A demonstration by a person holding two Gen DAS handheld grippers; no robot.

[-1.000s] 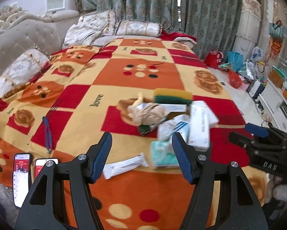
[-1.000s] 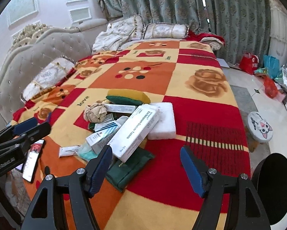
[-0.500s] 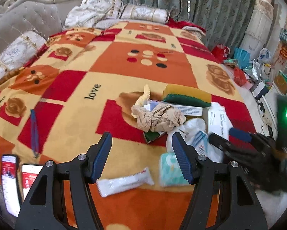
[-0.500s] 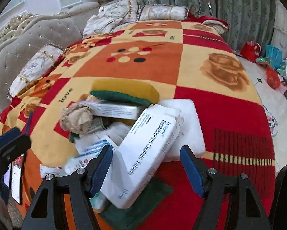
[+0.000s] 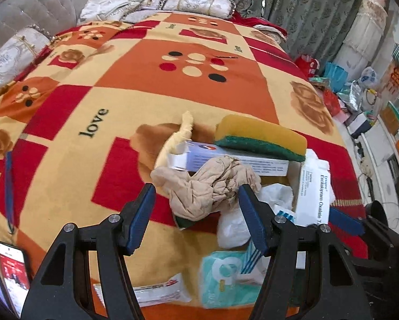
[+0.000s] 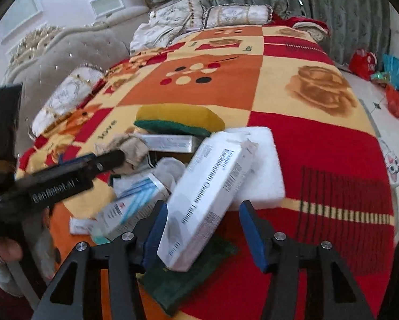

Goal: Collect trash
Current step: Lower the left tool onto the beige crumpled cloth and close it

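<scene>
Left gripper point(image 5: 196, 208): jaws spread wide, holding nothing, blue pads either side of the crumpled beige stocking point(image 5: 207, 186); whether the pads touch it cannot be told. Right gripper point(image 6: 203, 229): also spread and empty, the near end of the long white medicine box point(image 6: 212, 194) lying between its pads, not clamped.

Step in hand, as judged: reach phase of the first pick-ups, one item per gripper. Next move calls for closing the left on the soft stocking, which should compress and lift easily, and squeezing the right across the box's narrow width; the box leans on other litter and may slide.

The trash pile sits on the bed blanket point(image 5: 135, 85) toward its near right edge: yellow-green sponge point(image 5: 260, 138), flat blue-white carton point(image 5: 236, 160), white foam slab point(image 6: 263, 165), tissue pack point(image 5: 223, 274), sachet point(image 5: 159, 290).

Poorly seen: right view is motion-blurred, box print barely legible. Dark green pad point(image 6: 188, 274) is mostly covered by the box. Two phones point(image 5: 12, 274) at the left near edge are cut off. A black round object at the right view's lower right corner is possibly a bin.
</scene>
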